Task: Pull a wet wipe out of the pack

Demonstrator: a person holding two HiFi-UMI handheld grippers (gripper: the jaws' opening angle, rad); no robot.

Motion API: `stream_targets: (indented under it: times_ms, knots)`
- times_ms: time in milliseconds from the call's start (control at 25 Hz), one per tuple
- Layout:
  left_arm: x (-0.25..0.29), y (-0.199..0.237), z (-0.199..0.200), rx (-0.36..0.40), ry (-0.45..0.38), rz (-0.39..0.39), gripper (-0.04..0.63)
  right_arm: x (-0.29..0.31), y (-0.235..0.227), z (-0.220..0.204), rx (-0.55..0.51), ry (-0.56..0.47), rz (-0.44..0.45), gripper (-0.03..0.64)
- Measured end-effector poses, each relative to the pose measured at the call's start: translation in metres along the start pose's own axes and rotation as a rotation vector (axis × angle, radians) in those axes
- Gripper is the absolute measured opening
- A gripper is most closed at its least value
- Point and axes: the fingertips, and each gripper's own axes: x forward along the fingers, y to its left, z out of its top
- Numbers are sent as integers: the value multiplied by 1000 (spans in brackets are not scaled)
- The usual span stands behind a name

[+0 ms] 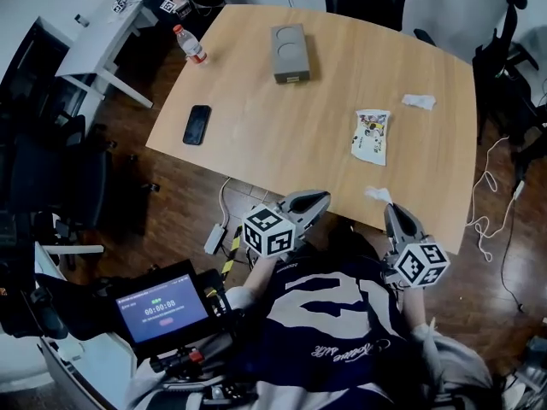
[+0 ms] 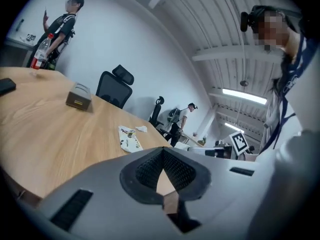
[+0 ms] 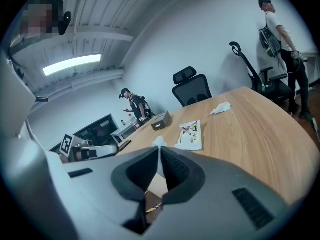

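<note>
The wet wipe pack (image 1: 372,136) lies flat on the wooden table (image 1: 256,126), right of its middle; it also shows in the left gripper view (image 2: 129,138) and the right gripper view (image 3: 190,135). My right gripper (image 1: 389,207) hovers at the table's near edge, shut on a small white wet wipe (image 1: 377,195) that sticks out past its tips (image 3: 159,141). The pack lies well beyond it. My left gripper (image 1: 320,199) is beside it, just off the near edge, jaws shut (image 2: 163,151) with nothing between them. A crumpled wipe (image 1: 419,102) lies beyond the pack.
A grey box (image 1: 290,53) sits at the table's far middle, a black phone (image 1: 197,124) near the left edge, a bottle (image 1: 190,43) at the far left corner. A tablet screen (image 1: 162,307) is at my lower left. Cables (image 1: 491,203) trail on the floor at right.
</note>
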Motion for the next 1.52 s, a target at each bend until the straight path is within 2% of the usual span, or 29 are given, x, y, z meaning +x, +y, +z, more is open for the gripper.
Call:
stream_targets:
  times_ms: [120, 240, 400, 600, 720, 920, 1200, 1520]
  knots:
    - [-25, -12, -21, 66, 39, -25, 3, -11, 10, -19, 20, -5, -13, 9]
    - [-42, -13, -40, 62, 55, -23, 3, -14, 17, -40, 31, 19, -15, 9]
    - [-45, -25, -60, 62, 99, -74, 3, -24, 26, -45, 21, 34, -17, 9]
    - [-46, -63, -80, 128, 158, -138, 3, -54, 38, -50, 1, 18, -39, 9]
    - [-48, -75, -77, 145, 137, -140, 3, -55, 45, -48, -7, 8, -13, 9]
    - [-35, -89, -61, 130, 58, -98, 3, -63, 48, -30, -37, -10, 48, 9]
    - [4, -146, -68, 93, -27, -52, 3, -145, -1, -28, -33, -35, 32, 9]
    - [35, -226, -133, 36, -32, 28, 3, -249, -80, -56, 17, -60, -15, 9]
